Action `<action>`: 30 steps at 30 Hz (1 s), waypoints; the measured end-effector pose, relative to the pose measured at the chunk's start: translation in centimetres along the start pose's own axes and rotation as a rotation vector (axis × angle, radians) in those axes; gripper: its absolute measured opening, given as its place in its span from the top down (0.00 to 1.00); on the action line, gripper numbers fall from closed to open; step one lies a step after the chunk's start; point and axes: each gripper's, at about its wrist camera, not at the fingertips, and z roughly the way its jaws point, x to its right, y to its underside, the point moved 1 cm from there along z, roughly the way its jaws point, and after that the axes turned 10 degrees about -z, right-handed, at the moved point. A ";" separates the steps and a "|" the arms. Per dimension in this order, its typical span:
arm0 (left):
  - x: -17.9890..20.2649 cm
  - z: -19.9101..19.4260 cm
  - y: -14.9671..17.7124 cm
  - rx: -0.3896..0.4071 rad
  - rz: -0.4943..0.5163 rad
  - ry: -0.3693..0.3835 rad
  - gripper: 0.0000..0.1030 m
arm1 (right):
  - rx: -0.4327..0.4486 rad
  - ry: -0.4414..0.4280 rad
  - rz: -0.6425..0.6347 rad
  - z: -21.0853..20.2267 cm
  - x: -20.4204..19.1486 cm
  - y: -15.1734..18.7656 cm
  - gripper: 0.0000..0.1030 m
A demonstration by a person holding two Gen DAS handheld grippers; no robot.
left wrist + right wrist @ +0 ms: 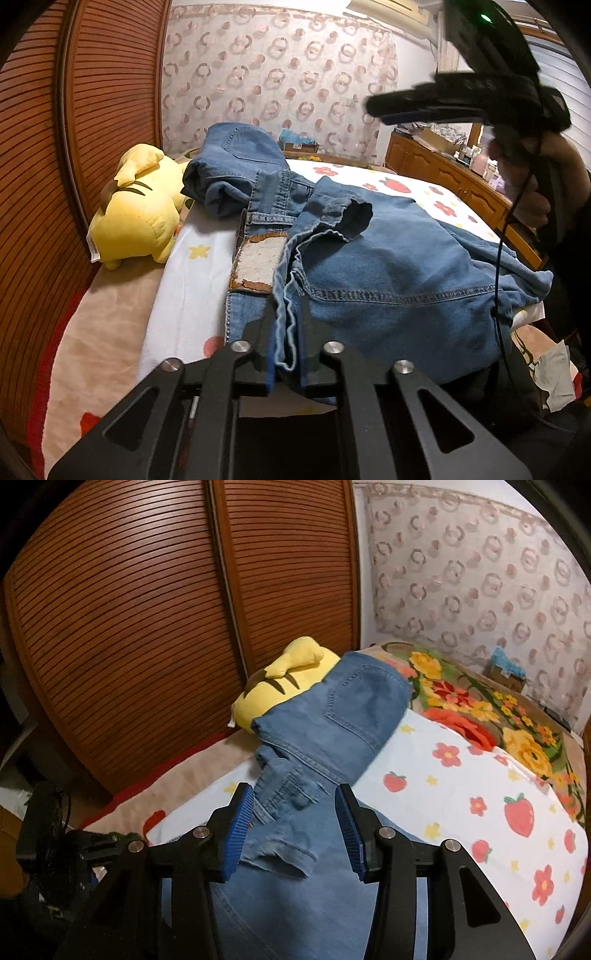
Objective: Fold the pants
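Pants (369, 266) lie rumpled across the bed (184, 295), waistband toward eleven o'clock by a yellow plush (136, 214). Left tool (286, 354) pinches a hem narrowly; right tool (295, 830) hovers wide, holding nothing. Folding looks barely begun.

Both wrist views close, angled down over bed (177, 280) — share jeans (388, 266), yellow plush (291, 679), slatted doors (147, 627).
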 end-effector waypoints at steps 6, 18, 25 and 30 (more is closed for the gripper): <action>-0.4 -0.5 -0.5 0.022 -0.014 0.006 0.48 | -0.014 0.106 0.014 -3.7 1.6 3.3 0.54; 3.3 0.7 -2.3 0.048 0.040 0.029 0.35 | -0.002 0.272 0.145 -10.9 3.5 9.6 0.54; 6.7 1.8 -3.3 0.051 0.085 0.068 0.35 | 0.041 0.366 0.149 -16.8 2.9 11.0 0.54; 8.3 3.1 -3.9 0.042 0.102 0.073 0.35 | 0.056 0.424 0.151 -20.1 2.3 12.3 0.54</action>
